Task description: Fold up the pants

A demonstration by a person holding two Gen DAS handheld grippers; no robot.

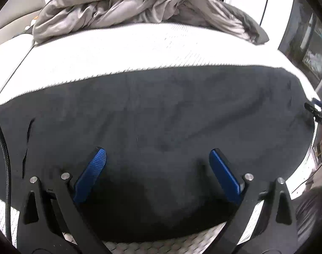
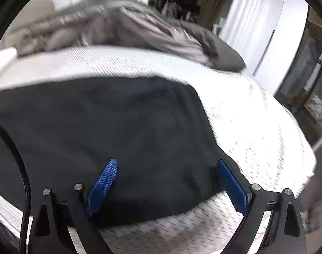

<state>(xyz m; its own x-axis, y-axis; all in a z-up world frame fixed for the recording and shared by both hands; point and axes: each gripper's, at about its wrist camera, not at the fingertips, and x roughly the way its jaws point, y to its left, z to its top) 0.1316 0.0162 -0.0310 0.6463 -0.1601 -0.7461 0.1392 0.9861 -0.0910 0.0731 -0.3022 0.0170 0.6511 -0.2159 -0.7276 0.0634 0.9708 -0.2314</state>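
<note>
Two spread hand-held grippers over flat pants, between folds.
Left hand-held gripper (image 1: 157,151) and right hand-held gripper (image 2: 168,162) gape wide, gripping nothing; the dark pants (image 1: 161,110) lie flat across the bed (image 1: 118,48). Next, probably: pinch an edge at each side and carry it over.

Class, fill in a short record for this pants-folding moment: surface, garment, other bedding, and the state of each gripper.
surface: white mattress
garment: black pants, spread flat on the mattress
other bedding: crumpled grey duvet at the far end
left gripper: open, over the pants, holding nothing
right gripper: open, above the pants' near edge, holding nothing
</note>
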